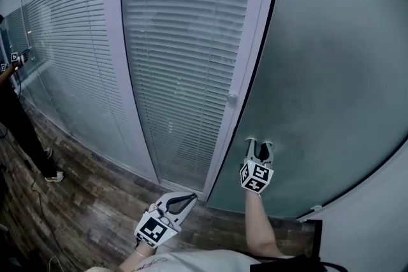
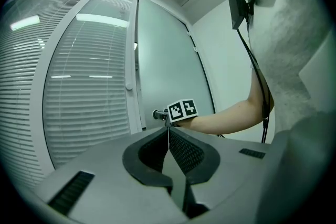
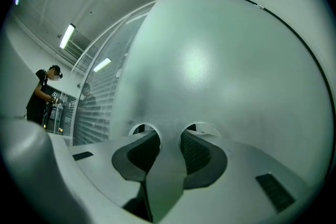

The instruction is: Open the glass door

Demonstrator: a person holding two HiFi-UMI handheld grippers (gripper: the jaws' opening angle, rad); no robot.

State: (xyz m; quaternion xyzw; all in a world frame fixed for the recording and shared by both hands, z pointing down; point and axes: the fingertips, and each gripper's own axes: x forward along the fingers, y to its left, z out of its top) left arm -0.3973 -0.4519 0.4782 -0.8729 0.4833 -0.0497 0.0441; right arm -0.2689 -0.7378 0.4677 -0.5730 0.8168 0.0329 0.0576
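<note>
The frosted glass door [image 1: 331, 73] fills the right half of the head view, its dark left edge against a white frame. My right gripper [image 1: 259, 146] is up against it at low height. From the left gripper view a short metal door handle [image 2: 158, 114] sticks out of the door [image 2: 168, 60] just ahead of the right gripper's marker cube [image 2: 182, 109]. In the right gripper view the jaws [image 3: 167, 136] stand apart, tips close to the glass [image 3: 220, 60], and a pale grey piece fills the gap between the pads. My left gripper [image 1: 191, 199] hangs lower left, shut and empty [image 2: 168, 131].
Glass panels with slatted blinds [image 1: 185, 41] run left of the door, and the white frame carries a small knob [image 1: 231, 99]. Another person [image 1: 19, 118] stands far left on the wood floor [image 1: 83, 200]. A white wall [image 1: 376, 213] borders the door on the right.
</note>
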